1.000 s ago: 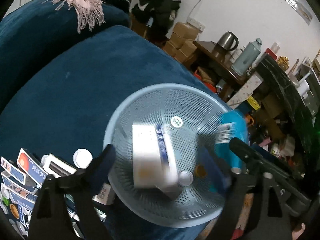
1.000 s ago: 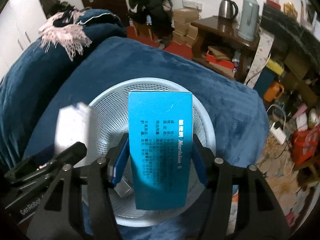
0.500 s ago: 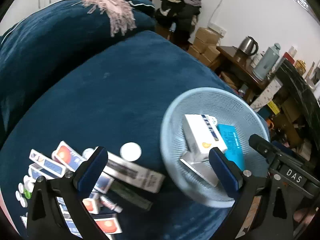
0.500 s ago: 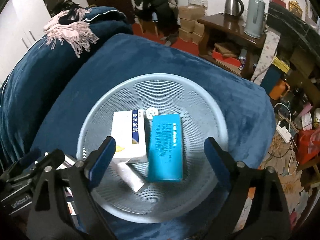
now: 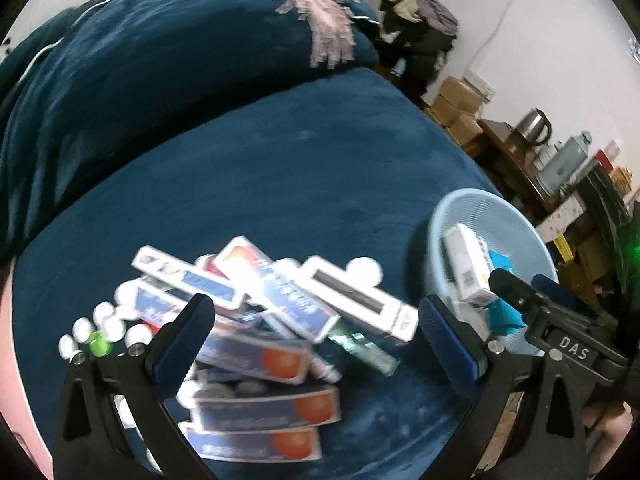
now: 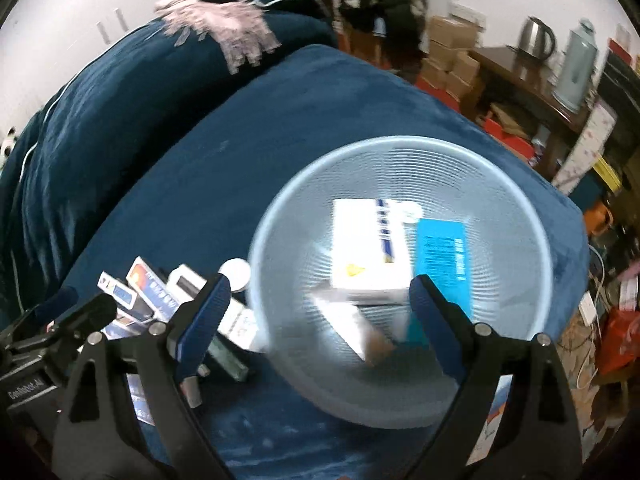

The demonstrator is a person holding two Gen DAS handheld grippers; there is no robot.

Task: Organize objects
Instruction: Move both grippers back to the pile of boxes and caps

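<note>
A light blue mesh basket (image 6: 400,412) sits on the dark blue bed; it also shows at the right of the left wrist view (image 5: 472,200). In it lie a white box (image 6: 360,240), a cyan box (image 6: 440,252) and a silver pack (image 6: 352,328). A pile of blue, white and orange boxes (image 5: 260,312) with small white bottles (image 5: 108,320) lies left of the basket. My left gripper (image 5: 316,332) is open and empty above the pile. My right gripper (image 6: 320,312) is open and empty above the basket's near left rim.
A pink fringed scarf (image 5: 328,32) lies on the blue pillow at the back. A wooden table (image 6: 532,80) with a kettle (image 6: 538,40) and a thermos stands to the right. Cardboard boxes (image 6: 452,56) and floor clutter lie beyond the bed's right edge.
Both grippers opened and dropped their boxes into the basket: white from the left, cyan from the right. The left gripper swung left over the pile. The right drew back and left.
</note>
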